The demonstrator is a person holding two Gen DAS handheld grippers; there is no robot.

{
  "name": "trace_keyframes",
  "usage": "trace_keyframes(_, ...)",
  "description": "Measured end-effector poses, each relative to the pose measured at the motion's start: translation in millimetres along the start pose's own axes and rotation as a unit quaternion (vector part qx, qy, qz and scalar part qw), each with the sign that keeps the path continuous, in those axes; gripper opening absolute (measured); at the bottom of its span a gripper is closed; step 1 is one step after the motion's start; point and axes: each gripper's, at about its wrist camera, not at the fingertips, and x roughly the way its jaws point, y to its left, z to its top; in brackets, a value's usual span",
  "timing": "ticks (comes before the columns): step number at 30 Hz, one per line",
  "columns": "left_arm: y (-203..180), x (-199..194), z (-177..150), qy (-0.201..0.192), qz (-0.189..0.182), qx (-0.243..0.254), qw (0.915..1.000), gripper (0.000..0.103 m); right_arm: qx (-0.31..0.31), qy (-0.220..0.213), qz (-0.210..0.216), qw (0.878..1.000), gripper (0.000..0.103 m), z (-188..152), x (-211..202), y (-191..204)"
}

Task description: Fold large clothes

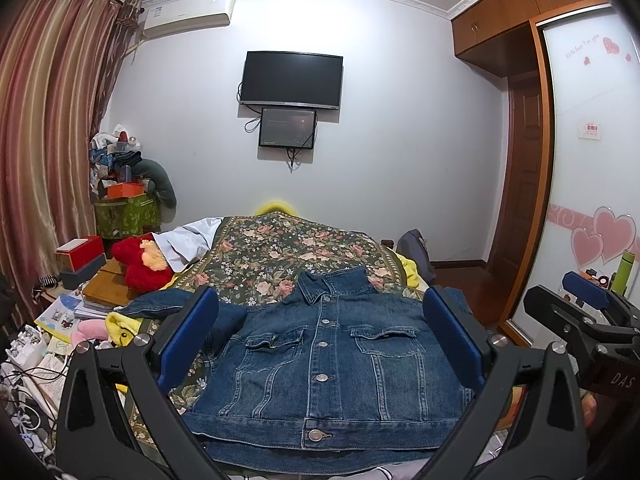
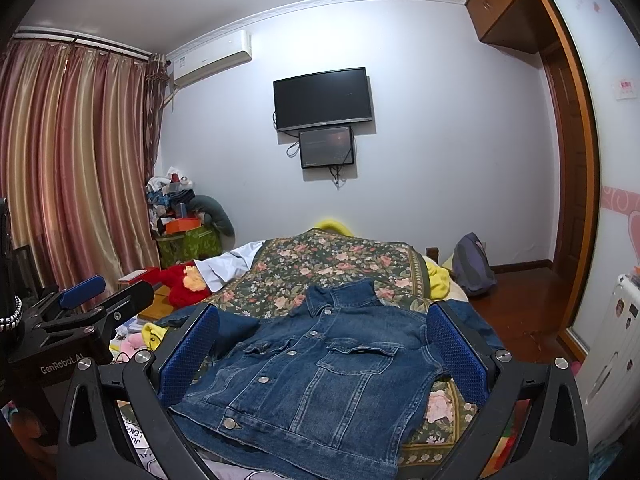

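A denim jacket point(image 1: 332, 364) lies face up on the flowered bedspread point(image 1: 280, 256) at twelve o'clock. Both grippers point(image 1: 320, 344) point(image 2: 324, 354) hover spread, empty. Stiff denim may slip, skewing the fold.

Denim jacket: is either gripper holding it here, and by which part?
Nothing is held. Both the left gripper and right gripper are open above the denim jacket.

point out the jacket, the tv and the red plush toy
jacket point(image 1: 340, 364), left wrist view, on the buttoned front between the two chest pockets
tv point(image 1: 292, 80), left wrist view, on the middle of the dark screen
plush toy point(image 1: 138, 270), left wrist view, on its red body left of the bed
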Motion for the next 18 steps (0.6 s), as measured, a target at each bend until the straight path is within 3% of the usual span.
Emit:
trace_keyframes(9, 4, 6, 0, 0.004, 0.002, -0.001, 1.0, 0.103, -0.001, 0.008, 0.001, 1.0, 0.103, 0, 12, -1)
trace_keyframes(18, 22, 40, 6, 0.02, 0.012, -0.017, 0.9996, 0.103, -0.012, 0.024, 0.009, 1.0, 0.103, 6, 55, 2)
